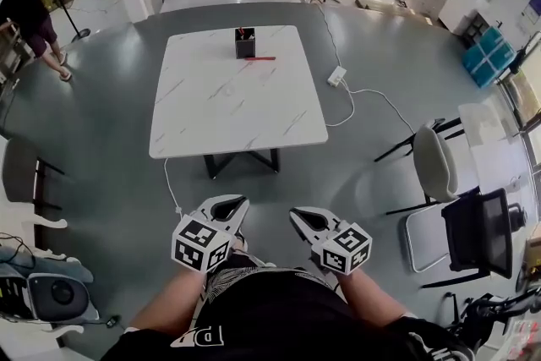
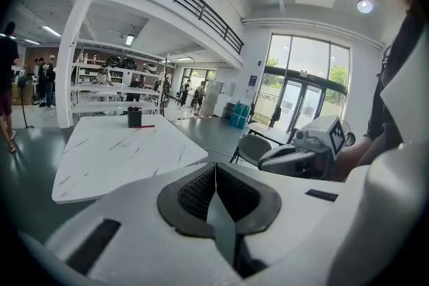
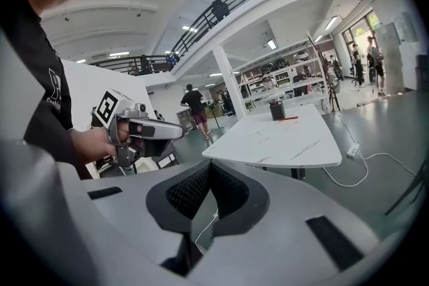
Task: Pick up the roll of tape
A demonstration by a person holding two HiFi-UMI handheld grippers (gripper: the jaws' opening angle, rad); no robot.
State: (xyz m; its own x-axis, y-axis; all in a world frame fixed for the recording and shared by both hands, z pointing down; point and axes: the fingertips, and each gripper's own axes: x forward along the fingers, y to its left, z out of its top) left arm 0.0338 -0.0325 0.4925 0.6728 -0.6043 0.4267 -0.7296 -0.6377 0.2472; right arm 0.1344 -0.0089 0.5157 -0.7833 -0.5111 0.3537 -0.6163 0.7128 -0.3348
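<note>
on the white table (image 1: 220, 110), black holder (image 1: 245, 42), red pen (image 1: 262, 58), power strip (image 1: 336, 77) nearby

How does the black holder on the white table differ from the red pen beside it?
The black holder stands upright; the red pen lies flat. The holder is boxy and dark; the pen is thin and bright. Both sit at the far end of the white table, close together.

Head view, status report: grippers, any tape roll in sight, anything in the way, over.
Fingers shut, empty: left gripper, right gripper. No tape roll visible; table holds black holder, red stick-like item. White cable on floor before table.
</note>
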